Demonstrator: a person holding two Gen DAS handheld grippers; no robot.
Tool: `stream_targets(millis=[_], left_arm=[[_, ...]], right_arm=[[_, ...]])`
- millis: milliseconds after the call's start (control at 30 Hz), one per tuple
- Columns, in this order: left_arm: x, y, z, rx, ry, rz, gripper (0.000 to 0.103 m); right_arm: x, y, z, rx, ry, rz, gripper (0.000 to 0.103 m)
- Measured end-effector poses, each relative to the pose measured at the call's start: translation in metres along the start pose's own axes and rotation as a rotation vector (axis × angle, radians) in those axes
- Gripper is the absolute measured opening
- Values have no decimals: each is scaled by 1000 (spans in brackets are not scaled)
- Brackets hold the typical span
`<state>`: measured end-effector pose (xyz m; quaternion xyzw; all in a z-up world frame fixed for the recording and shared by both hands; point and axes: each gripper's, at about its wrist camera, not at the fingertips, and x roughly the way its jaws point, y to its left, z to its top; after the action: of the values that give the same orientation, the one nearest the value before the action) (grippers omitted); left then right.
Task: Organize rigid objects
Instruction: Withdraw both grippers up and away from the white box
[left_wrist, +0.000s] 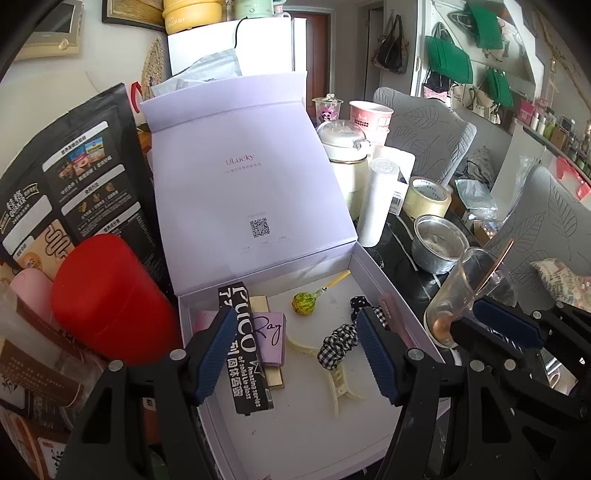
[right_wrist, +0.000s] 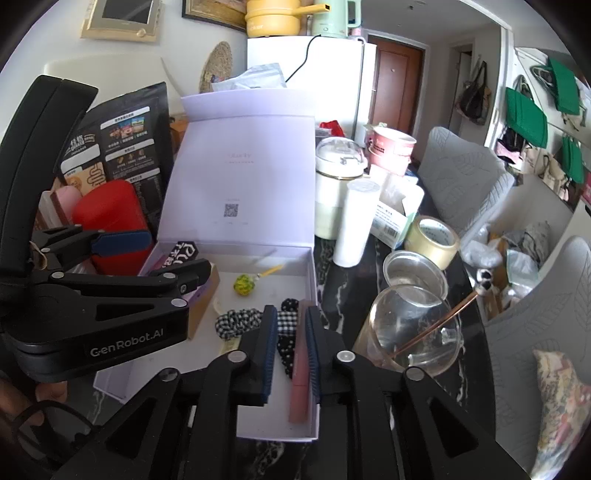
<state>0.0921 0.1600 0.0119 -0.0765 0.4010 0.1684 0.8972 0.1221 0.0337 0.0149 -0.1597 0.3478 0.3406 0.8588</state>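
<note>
sitting already in the open lilac box (left_wrist: 373, 275) are, left to right, a black carton (left_wrist: 245, 347), lollipop (left_wrist: 303, 302), checked scrunchie (left_wrist: 338, 343) and pink case (right_wrist: 300, 373). left gripper (left_wrist: 299, 354) spread and empty; right gripper (right_wrist: 290, 350) slightly parted around the pink case by the right wall, grip unclear. the clutter outside the box looks unsorted.

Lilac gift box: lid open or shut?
Open. The lilac gift box has its lid hinged back and standing upright behind it, printed inner face showing, with the lollipop visible inside.
</note>
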Motion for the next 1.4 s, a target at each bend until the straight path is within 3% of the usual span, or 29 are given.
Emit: stream_targets(millis=[133, 200, 300, 500, 600, 733, 867, 1400], left_arm=[[-16, 2, -1, 2, -18, -16, 67], [-27, 3, -1, -5, -33, -15, 68], [-43, 4, -3, -5, -65, 0, 82], [-69, 5, -6, 5, -105, 20, 82], [-81, 4, -10, 10, -124, 26, 83], [-97, 3, -16, 21, -149, 31, 102], [-113, 5, -24, 13, -177, 49, 102], [-146, 18, -80, -69, -173, 81, 102]], right_arm=[[-13, 3, 1, -7, -23, 6, 22], [-20, 5, 1, -6, -36, 9, 30], [-31, 6, 0, -1, -54, 17, 36], [-57, 10, -1, -7, -94, 13, 53], [-70, 12, -3, -14, -114, 18, 55], [-84, 17, -7, -23, -130, 10, 65], [-98, 19, -12, -19, -146, -3, 73], [-125, 39, -55, 3, -147, -10, 75]])
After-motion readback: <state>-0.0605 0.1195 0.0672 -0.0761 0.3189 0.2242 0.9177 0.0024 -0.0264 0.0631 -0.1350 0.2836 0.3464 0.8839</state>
